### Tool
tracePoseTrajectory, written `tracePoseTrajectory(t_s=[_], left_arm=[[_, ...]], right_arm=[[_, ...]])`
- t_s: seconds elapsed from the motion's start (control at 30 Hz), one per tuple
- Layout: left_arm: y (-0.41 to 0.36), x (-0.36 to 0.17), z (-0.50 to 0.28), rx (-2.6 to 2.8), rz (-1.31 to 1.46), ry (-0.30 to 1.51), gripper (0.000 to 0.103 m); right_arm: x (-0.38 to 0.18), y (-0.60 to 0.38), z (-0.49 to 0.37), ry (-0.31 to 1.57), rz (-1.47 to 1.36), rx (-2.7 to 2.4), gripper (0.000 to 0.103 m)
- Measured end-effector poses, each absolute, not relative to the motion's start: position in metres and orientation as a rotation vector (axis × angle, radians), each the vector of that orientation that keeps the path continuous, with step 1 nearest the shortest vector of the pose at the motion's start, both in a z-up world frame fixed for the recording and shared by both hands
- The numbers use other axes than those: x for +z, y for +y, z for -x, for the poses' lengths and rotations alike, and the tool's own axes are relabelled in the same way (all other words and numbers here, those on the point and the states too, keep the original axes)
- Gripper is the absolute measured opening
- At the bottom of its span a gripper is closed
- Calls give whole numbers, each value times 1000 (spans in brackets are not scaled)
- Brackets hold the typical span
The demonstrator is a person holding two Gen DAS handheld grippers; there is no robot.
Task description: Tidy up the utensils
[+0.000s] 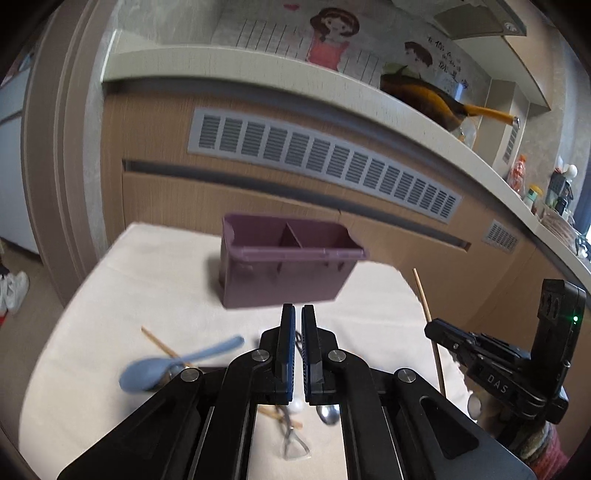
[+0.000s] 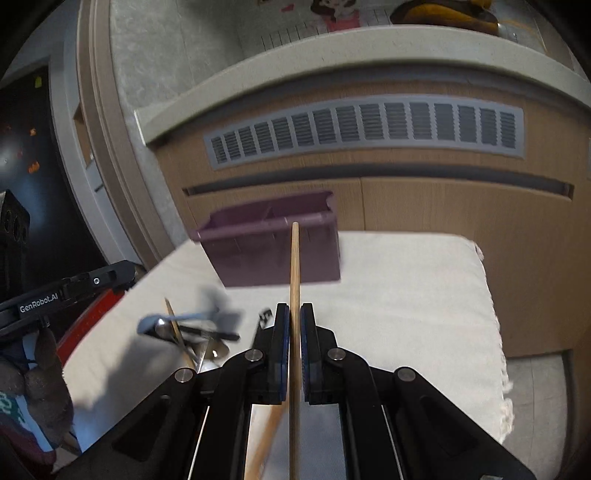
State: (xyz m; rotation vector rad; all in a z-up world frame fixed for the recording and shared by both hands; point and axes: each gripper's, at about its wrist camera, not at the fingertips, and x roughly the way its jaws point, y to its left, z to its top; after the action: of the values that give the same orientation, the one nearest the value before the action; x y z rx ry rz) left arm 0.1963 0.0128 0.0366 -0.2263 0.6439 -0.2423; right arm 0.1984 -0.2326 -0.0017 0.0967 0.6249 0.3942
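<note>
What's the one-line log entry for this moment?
right gripper: shut on chopstick, upright | left gripper: shut, holding nothing | purple caddy: empty | blue spoon: on cloth

A wood-panelled counter front (image 1: 236, 192) fills the background, with a long grey vent grille (image 1: 325, 162) set just under its pale curved countertop (image 1: 258, 79). Above the countertop, the wall carries a cartoon mural of two figures (image 1: 332, 33), and a dark pan with an orange handle (image 1: 443, 99) rests on its right stretch. Left of the counter stands a brown door frame (image 1: 62, 147), with white shoes (image 1: 13, 291) on the floor near its foot.
</note>
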Motion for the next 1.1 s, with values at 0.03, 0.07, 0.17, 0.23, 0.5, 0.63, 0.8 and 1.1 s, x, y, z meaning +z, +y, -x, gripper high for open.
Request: tracePoseTrajectory(t_s=[0.03, 0.07, 0.17, 0.23, 0.5, 0.63, 0.8, 1.1], left_arm=[[14, 37, -198, -241, 228, 644, 3], [15, 37, -199, -236, 228, 647, 3], [17, 26, -207, -213, 204, 696, 3], [20, 11, -216, -203, 228, 758, 3], [16, -29, -229, -282, 206, 905, 21], [2, -41, -241, -330, 116, 981, 27], [-24, -60, -278, -307, -130, 1065, 28], [-54, -82, -311, -300, -399, 1153, 38]], right_arm=[[0, -231, -199, 621, -92, 397, 5], [0, -228, -201, 620, -85, 401, 5], [-6, -224, -207, 656, -61, 400, 5], [-13, -225, -210, 686, -59, 395, 5], [-31, -236, -206, 747, -57, 376, 5], [-35, -237, -205, 761, -53, 379, 5], [-37, -237, -202, 765, -49, 386, 5], [-42, -239, -202, 784, -48, 389, 5]])
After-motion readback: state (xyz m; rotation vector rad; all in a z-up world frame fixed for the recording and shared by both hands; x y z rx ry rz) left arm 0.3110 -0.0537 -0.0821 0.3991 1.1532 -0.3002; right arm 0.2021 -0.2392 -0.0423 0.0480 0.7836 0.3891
